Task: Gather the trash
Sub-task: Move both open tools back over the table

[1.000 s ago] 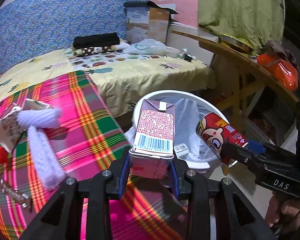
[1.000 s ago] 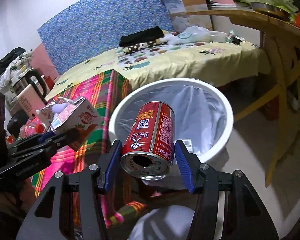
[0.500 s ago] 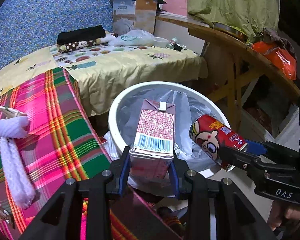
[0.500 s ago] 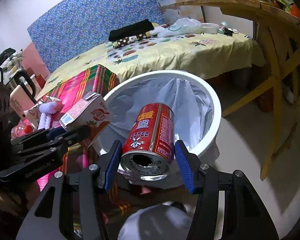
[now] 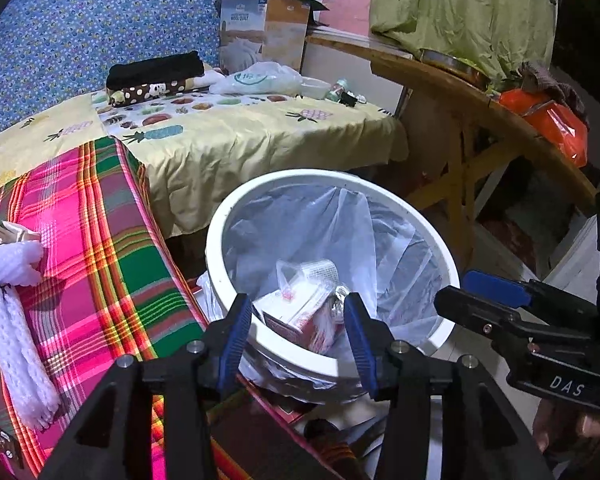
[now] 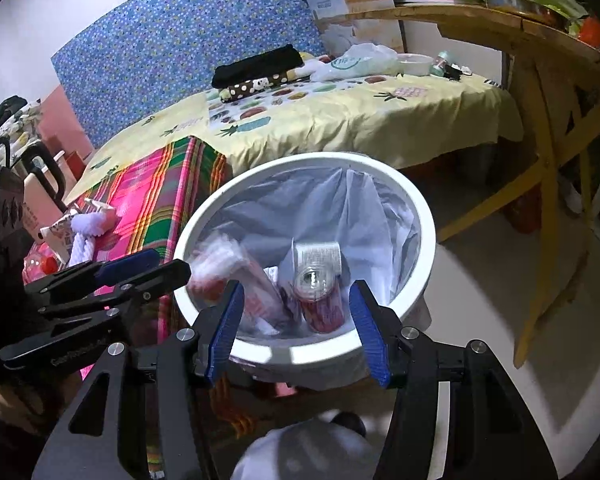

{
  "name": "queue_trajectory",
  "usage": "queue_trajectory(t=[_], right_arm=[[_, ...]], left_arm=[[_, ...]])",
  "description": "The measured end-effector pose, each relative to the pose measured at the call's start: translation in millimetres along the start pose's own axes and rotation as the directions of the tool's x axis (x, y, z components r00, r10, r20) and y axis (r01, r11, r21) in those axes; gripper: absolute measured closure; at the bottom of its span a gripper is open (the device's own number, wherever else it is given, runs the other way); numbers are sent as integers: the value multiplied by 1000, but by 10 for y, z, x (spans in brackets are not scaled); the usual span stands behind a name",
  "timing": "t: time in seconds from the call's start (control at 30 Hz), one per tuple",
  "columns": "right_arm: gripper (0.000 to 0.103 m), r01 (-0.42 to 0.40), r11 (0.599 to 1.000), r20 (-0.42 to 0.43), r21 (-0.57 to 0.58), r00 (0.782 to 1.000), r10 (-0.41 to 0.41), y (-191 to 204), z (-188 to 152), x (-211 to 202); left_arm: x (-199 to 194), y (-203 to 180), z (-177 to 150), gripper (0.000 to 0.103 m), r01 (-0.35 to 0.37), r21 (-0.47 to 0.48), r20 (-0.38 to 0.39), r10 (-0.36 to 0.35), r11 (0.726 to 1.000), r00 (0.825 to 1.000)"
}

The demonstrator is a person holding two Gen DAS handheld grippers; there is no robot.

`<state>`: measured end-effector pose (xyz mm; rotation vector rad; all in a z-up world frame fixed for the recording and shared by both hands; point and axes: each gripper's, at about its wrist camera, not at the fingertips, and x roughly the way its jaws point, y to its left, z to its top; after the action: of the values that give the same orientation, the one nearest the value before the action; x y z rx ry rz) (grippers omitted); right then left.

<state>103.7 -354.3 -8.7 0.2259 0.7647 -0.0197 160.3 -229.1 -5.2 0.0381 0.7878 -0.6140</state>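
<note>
Both tools, the left tool (image 5: 296,334) just opening and the right tool (image 6: 296,326), hang spread and empty over the white bin (image 5: 228,232) so that the carton (image 5: 300,312) and the can (image 6: 320,288) fall inside.

Plaid-covered bed (image 5: 100,240): white knitted piece (image 5: 16,320); yellow sheet (image 5: 240,136): plastic bag (image 5: 260,78).

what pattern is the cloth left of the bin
Pink, green and orange plaid cloth, clearest in the left wrist view.
</note>
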Motion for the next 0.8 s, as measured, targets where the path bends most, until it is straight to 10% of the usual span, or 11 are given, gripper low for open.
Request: queue_trajectory(t=[0.8], right_arm=[[47,-150,985,10,-90,988,152,521,-66,-171]], left_arm=[[-709,473,-413,53,-103,-135,69,113,985,991]])
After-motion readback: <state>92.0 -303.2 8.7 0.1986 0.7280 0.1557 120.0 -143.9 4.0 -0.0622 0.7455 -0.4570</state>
